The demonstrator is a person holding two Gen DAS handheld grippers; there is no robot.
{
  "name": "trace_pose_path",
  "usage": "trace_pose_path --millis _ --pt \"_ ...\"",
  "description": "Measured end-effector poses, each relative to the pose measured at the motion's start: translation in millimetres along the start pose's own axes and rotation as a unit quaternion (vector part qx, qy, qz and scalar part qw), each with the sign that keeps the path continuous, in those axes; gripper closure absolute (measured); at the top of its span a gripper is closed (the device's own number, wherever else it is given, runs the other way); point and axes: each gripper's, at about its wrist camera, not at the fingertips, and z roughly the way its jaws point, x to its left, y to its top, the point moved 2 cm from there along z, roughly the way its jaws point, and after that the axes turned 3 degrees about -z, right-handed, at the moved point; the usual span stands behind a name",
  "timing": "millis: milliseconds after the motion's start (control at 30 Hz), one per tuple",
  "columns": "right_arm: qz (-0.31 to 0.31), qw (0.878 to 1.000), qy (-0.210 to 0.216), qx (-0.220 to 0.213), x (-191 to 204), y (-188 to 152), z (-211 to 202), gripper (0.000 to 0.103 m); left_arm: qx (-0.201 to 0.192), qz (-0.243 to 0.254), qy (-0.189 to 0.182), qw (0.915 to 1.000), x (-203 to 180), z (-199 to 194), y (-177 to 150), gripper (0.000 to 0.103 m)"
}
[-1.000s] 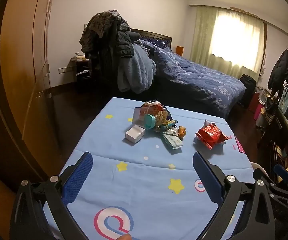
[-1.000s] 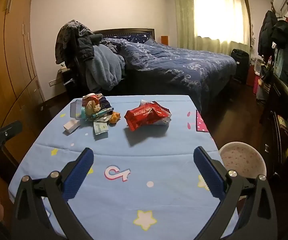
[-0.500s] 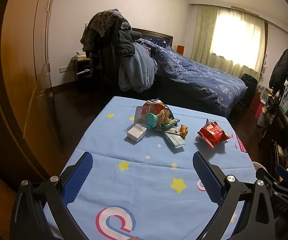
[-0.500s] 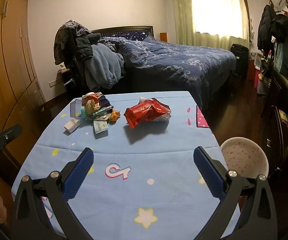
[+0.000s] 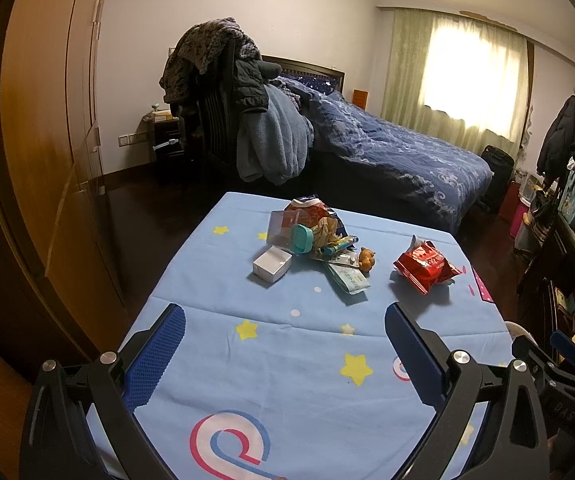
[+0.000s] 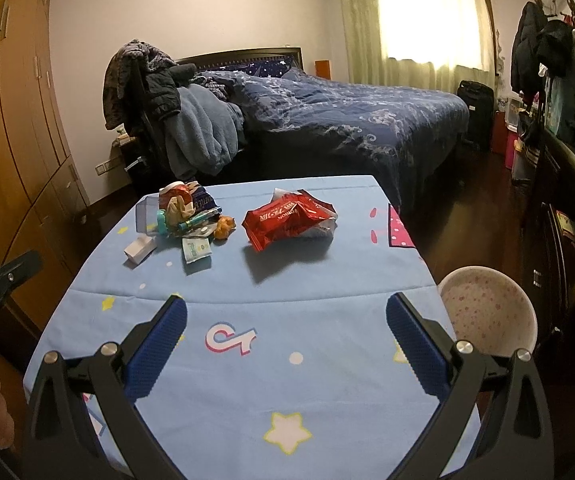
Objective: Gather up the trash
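Note:
A pile of trash (image 5: 319,236) lies at the far middle of the blue-clothed table (image 5: 287,360): wrappers, a clear box with a teal lid, a small white box (image 5: 272,265), a green packet (image 5: 348,279). A red snack bag (image 5: 425,266) lies to its right. The pile (image 6: 185,212) and the red bag (image 6: 289,220) also show in the right wrist view. My left gripper (image 5: 285,334) is open and empty above the near table. My right gripper (image 6: 286,326) is open and empty, well short of the red bag.
A white speckled bin (image 6: 487,308) stands on the floor at the table's right edge. A wooden wardrobe (image 5: 47,160) is on the left. A chair piled with clothes (image 5: 247,128) and a bed (image 6: 347,120) lie beyond the table. A dark cabinet (image 6: 567,220) runs along the right.
Both grippers have risen and drawn back slightly, so the table and trash sit a little lower and farther in view. Both stay open and empty.

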Motion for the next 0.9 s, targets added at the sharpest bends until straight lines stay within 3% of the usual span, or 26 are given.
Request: trace_pose_path --millis 900 --pt "0.002 1.0 0.003 0.009 -2 -4 5 0.003 0.014 0.006 -0.001 0.9999 -5 12 -12 0.004"
